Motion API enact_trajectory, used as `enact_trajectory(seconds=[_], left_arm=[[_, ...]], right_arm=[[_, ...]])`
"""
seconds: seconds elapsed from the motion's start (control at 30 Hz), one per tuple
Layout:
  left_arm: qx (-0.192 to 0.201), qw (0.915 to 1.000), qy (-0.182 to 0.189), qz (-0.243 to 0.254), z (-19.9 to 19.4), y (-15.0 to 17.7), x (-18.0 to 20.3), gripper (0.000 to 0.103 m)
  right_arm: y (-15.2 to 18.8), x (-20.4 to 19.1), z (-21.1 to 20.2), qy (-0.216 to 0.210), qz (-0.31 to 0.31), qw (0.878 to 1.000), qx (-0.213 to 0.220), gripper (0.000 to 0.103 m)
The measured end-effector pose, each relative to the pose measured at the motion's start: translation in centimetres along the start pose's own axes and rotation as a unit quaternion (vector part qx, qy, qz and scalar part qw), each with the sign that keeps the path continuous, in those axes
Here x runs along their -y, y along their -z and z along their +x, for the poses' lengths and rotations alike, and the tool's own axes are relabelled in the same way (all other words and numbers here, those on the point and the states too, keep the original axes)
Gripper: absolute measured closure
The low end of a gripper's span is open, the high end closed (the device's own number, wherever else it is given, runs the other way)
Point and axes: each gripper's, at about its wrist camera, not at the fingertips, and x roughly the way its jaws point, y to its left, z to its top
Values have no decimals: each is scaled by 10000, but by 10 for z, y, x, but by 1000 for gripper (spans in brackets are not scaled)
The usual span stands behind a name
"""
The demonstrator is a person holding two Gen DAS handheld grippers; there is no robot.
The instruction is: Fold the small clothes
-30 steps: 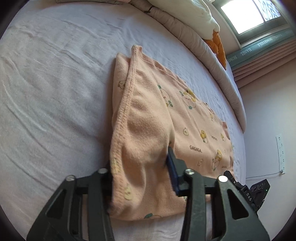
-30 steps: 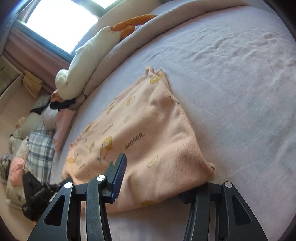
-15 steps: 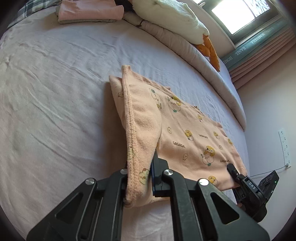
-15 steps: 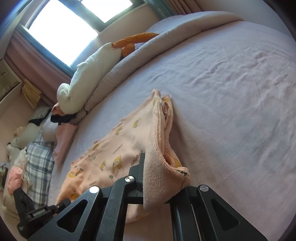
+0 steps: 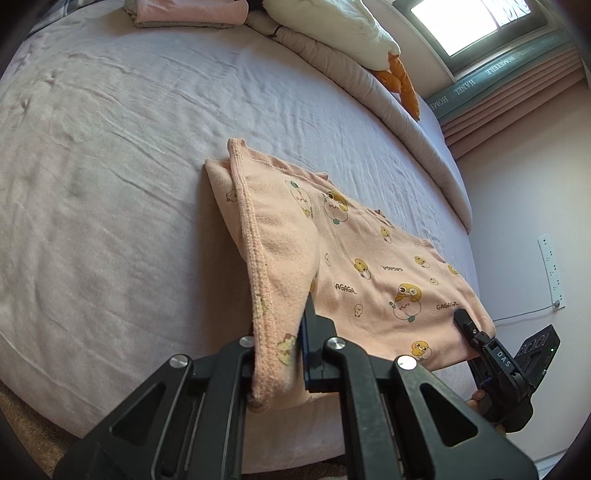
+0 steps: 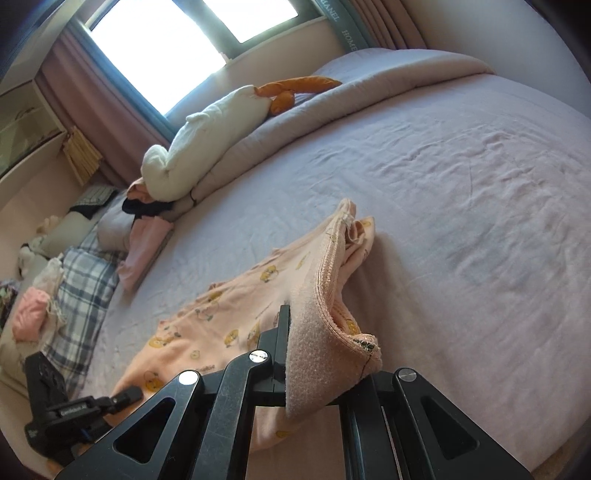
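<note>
Left gripper [image 5: 284, 354] clamped on peach garment [image 5: 369, 280] near bed [image 5: 110, 184] edge, right gripper [image 6: 317, 365] pinching its other corner, fabric lifted

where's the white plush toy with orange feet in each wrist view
Left wrist: white plush toy lies along the top edge, right of centre, on the rolled duvet.
Right wrist: white plush toy lies upper left of centre, under the window.
Shared landmark: the peach garment, low in both views.
</note>
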Motion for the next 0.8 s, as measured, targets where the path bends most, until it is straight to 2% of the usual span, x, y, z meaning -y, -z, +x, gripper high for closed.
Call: enact_trajectory(seconds=[0.1,0.17,0.37,0.4,0.43,0.5,0.57,0.8], left_arm=[[-50,9996,-227,143,5,1,-3,96],[-132,9997,-202,69,7,2,-6,93],[-268,9996,-112,-32,4,3,-13,73],[-286,9995,-115,-80,3,4,-15,65],[-268,9994,-186,-123,0,4,-17,50],[-24,9995,-293,-138,-12,5,-22,36],[214,9991,-332,-125,-23,4,-27,36],[329,9979,-274,-484,-44,1,-53,36]], right_arm=[[-2,-3,5,59,-145,9999,-38,97],[-4,-9,6,12,-287,9996,-20,97],[-9,-38,7,-171,-878,9960,62,97],[-9,-45,8,-202,-988,9949,55,97],[-10,-52,10,-231,-1112,9935,43,97],[-8,-68,13,-306,-1389,9898,22,97],[-5,-83,17,-394,-1662,9853,-47,97],[19,-127,40,-593,-2548,9640,-481,97]])
